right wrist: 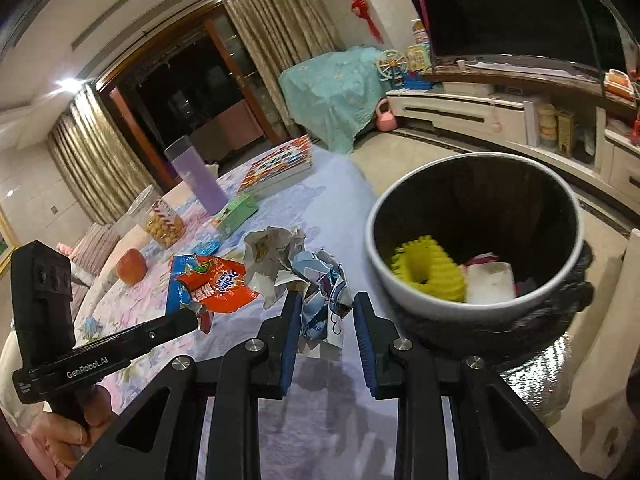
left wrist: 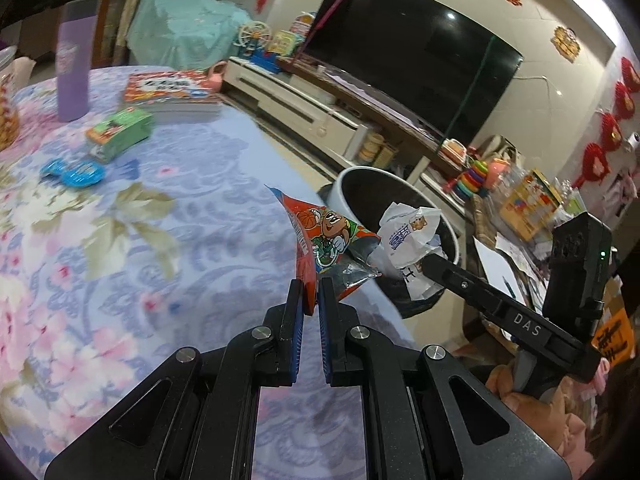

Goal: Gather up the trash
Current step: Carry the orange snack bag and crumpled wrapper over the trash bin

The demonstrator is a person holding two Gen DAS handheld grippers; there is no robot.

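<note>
A: Looked across a round worktop [left wrist: 180,216] under a floral cloth of lilac and pink. Held a purple tumbler [left wrist: 74,60], a picture book [left wrist: 172,90], a green carton [left wrist: 120,132], a jar of snacks [right wrist: 164,222].

B: Beyond it, stood in a living room: dark television [left wrist: 412,52] on a long low cabinet [left wrist: 304,108], gold curtains [right wrist: 280,20], red paper ornaments [left wrist: 608,128] along the wall.

A: And the trash?

B: Left claw [left wrist: 312,296] clamped tight on an orange snack wrapper [left wrist: 324,236], raised above the worktop's edge. Right claw [right wrist: 326,308] partly closed around a crumpled white paper [right wrist: 320,300], pressed between the blue pads.

A: The bin?

B: Grey-rimmed trash bin [right wrist: 376,248] just beside the worktop, near both claws; already contained a yellow ridged piece [right wrist: 428,276] and a white scrap [right wrist: 488,284].
</note>
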